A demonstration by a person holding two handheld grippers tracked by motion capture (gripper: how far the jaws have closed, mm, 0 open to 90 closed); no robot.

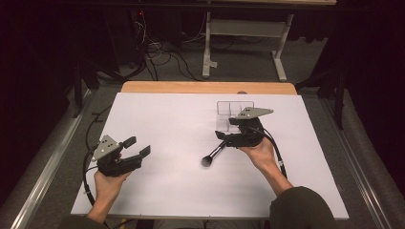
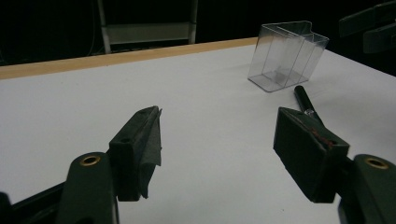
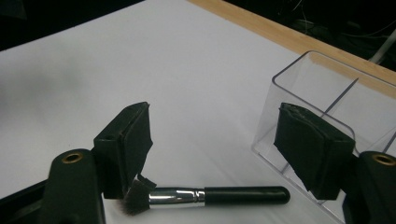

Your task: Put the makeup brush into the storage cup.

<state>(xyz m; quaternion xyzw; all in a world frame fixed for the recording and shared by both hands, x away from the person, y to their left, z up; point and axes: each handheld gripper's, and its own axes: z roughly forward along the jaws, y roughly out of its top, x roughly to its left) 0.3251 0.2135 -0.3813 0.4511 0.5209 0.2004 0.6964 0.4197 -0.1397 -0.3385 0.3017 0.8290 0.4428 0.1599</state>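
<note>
My right tool (image 3: pixel 215 140) hovers spread over the makeup brush (image 3: pixel 205 196), which lies flat on the white worktop (image 1: pixel 167 119) beside the clear organizer (image 3: pixel 322 93), bristles toward me, handle toward the organizer; my left tool (image 1: pixel 138 146) stands spread, empty.

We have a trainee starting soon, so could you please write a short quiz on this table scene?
1. True or false: the makeup brush stands inside the clear organiser.
2. What does the left claw hold?
3. The right claw is: A) shut on the brush; B) open, with the brush lying by its jaws; C) shut on the organiser.

Key:
1. False. The brush lies flat on the white table.
2. Nothing. Its jaws stand open over bare table.
3. B
</note>
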